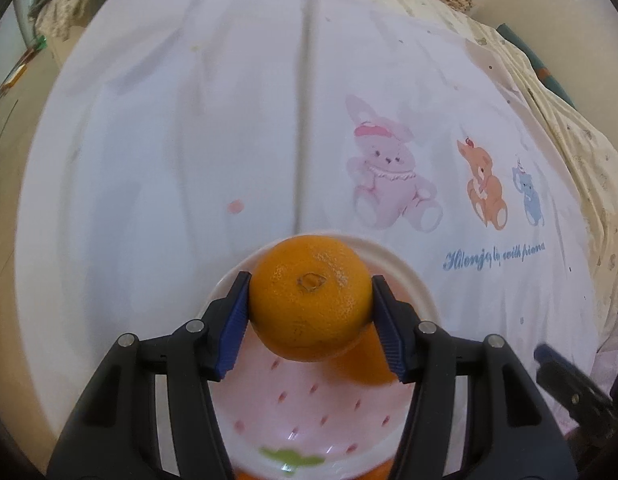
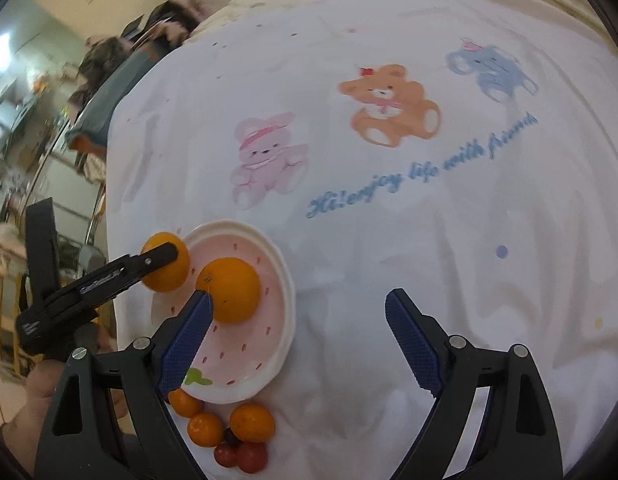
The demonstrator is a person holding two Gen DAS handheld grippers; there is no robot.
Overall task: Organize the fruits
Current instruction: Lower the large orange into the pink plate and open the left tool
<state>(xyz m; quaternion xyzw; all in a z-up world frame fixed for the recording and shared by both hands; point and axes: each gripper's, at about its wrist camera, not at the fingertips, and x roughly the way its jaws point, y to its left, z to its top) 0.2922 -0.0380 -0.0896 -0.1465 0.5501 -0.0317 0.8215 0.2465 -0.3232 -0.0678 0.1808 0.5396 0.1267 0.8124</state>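
My left gripper [image 1: 311, 308] is shut on a large orange [image 1: 311, 298] and holds it above the pink strawberry-pattern plate [image 1: 305, 408]. In the right wrist view the left gripper [image 2: 165, 256] holds that orange [image 2: 167, 267] at the plate's [image 2: 277, 344] far left rim. A second orange [image 2: 231, 290] lies in the plate; it also shows in the left wrist view [image 1: 363, 364]. My right gripper [image 2: 297, 344] is open and empty, low over the plate's right side. Small oranges [image 2: 251, 422] and red cherry tomatoes [image 2: 251, 456] lie in front of the plate.
A white cloth [image 1: 189, 140] printed with a pink bunny [image 2: 269, 156], an orange bear [image 2: 389, 104] and a blue elephant [image 2: 491, 68] covers the surface. The cloth's left edge [image 2: 111, 208] drops off to a cluttered room. A patterned quilt [image 1: 569, 128] lies along the right.
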